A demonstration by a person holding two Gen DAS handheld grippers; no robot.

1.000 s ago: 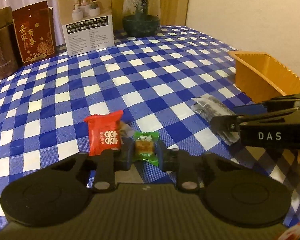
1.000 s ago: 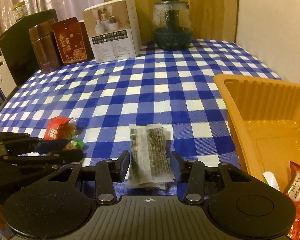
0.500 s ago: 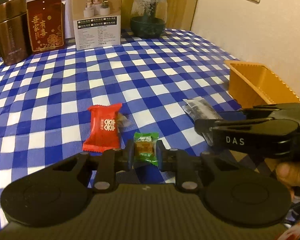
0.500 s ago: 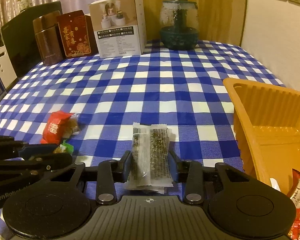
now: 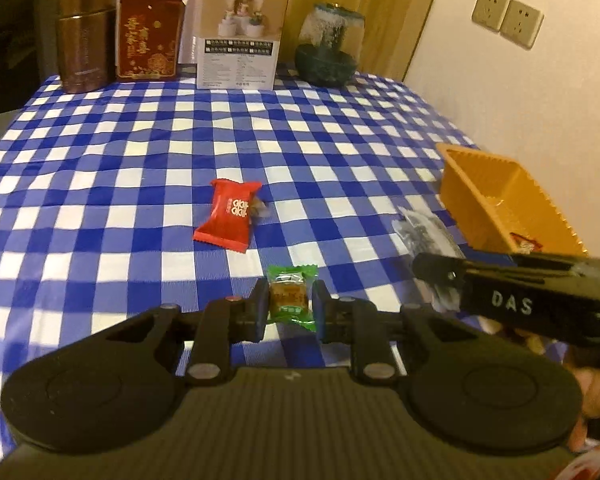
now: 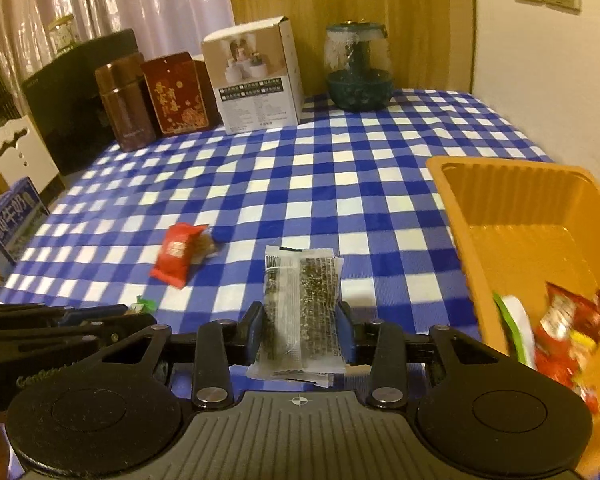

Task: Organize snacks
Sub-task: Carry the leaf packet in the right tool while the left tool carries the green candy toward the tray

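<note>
My left gripper [image 5: 290,306] is shut on a small green-wrapped candy [image 5: 291,298], held above the checked cloth. A clear packet of dark seaweed snack [image 6: 302,314] sits lifted off the table between the pads of my right gripper [image 6: 302,332], which is shut on it. In the left wrist view the right gripper [image 5: 432,276] shows from the side with the same packet [image 5: 422,232]. A red-wrapped snack [image 5: 230,214] lies flat on the cloth ahead, with a small brownish candy [image 5: 260,208] against its right side. The orange tray [image 6: 456,216] stands at the right and holds several wrapped snacks [image 6: 568,332].
At the table's far edge stand a brown canister [image 5: 84,38], a red box [image 5: 150,36], a white carton [image 5: 242,36] and a dark green glass jar [image 5: 328,52]. A wall runs along the right. A blue carton [image 6: 16,220] stands off the left edge.
Both grippers have risen off the cloth, each carrying its snack. The left one rolled level, and the red snack now lies farther ahead of it. The right jaws narrowed onto the seaweed packet.
</note>
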